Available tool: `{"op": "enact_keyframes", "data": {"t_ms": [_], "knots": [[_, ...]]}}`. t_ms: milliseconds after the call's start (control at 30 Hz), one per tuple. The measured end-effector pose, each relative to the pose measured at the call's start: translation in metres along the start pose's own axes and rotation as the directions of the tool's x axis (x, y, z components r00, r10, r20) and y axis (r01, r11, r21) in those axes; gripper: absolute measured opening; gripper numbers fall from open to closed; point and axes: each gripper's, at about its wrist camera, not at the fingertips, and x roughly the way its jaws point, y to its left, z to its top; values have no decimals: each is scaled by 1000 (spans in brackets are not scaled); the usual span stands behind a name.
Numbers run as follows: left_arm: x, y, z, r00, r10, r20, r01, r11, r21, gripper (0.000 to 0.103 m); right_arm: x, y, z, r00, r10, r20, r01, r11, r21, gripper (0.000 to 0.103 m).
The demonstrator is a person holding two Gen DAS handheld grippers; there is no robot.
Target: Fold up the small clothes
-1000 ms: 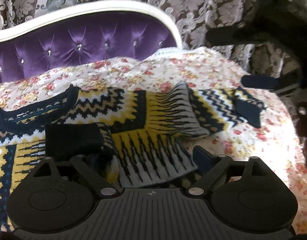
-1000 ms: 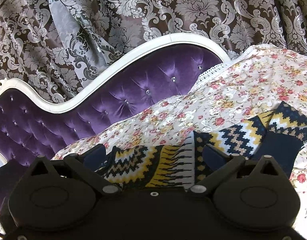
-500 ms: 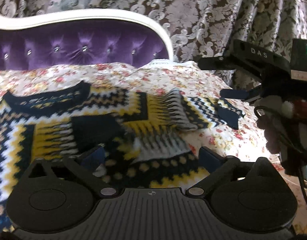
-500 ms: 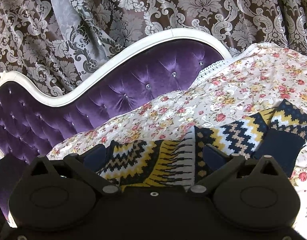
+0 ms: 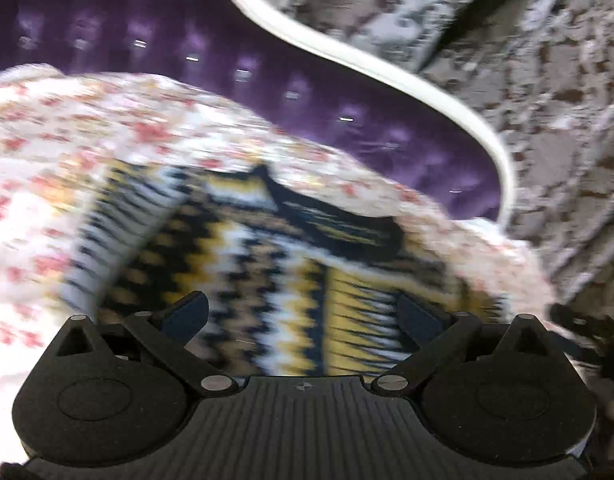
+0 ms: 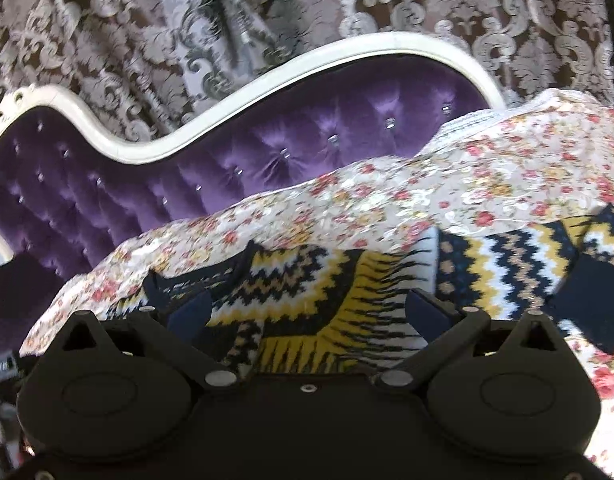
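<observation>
A small knitted sweater (image 5: 267,264) with navy, yellow and white zigzags lies flat on a floral bedspread (image 5: 47,168). The left wrist view is blurred by motion. My left gripper (image 5: 303,312) is open and empty above the sweater's body, near the navy collar (image 5: 339,224). My right gripper (image 6: 307,312) is open and empty over the sweater (image 6: 327,292). One sleeve (image 6: 519,264) stretches to the right and ends in a navy cuff (image 6: 591,304).
A purple tufted headboard (image 6: 267,152) with a white curved frame (image 6: 243,92) stands behind the bedspread (image 6: 467,184). Brown and silver damask curtains (image 6: 267,12) hang behind it.
My left gripper has let go of the sleeve it held over the sweater, opened, and swung fast to the left. My right gripper has barely moved.
</observation>
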Motion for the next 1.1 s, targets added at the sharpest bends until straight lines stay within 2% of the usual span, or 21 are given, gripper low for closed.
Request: {"op": "enact_keyframes", "data": {"t_ms": [67, 133, 200, 267, 333, 367, 400, 433, 500, 567, 900, 1000, 1100], "knots": [[5, 6, 1, 996, 93, 2, -93, 994, 54, 102, 5, 7, -3, 1000, 15, -19, -15, 1000, -26, 103], [14, 16, 0, 988, 151, -16, -149, 985, 88, 102, 9, 15, -7, 999, 26, -35, -28, 998, -58, 103], [26, 20, -4, 982, 187, -35, -182, 977, 110, 102, 14, 24, -11, 997, 46, -57, -52, 993, -107, 103], [30, 18, -10, 979, 203, -11, -199, 968, 152, 102, 17, 34, -15, 998, 25, -65, -36, 985, -169, 103], [35, 11, -16, 971, 239, -3, -233, 948, 219, 102, 21, 41, -20, 997, 2, -75, -20, 973, -229, 103], [39, 6, -21, 963, 269, 8, -262, 928, 264, 102, 23, 44, -22, 996, -7, -85, -15, 968, -252, 103], [41, 2, -27, 955, 295, 31, -290, 909, 300, 103, 26, 47, -24, 995, -14, -94, -11, 964, -267, 103], [40, 0, -32, 951, 304, 60, -307, 902, 302, 103, 28, 49, -25, 995, -18, -100, -10, 962, -274, 102], [39, 4, -38, 950, 298, 97, -313, 912, 266, 103, 31, 51, -28, 993, -25, -112, -9, 958, -287, 103], [39, 5, -41, 949, 293, 113, -313, 909, 274, 103, 33, 53, -30, 992, -32, -119, -6, 952, -305, 103], [40, 3, -41, 948, 301, 105, -319, 904, 286, 103, 54, 66, -47, 978, -112, -175, 34, 917, -398, 102], [41, 3, -42, 948, 301, 105, -319, 904, 285, 103, 57, 60, -47, 975, -149, -165, 73, 916, -394, 103], [42, 3, -41, 948, 301, 102, -318, 904, 286, 103, 56, 46, -41, 972, -174, -160, 110, 932, -345, 102]]}}
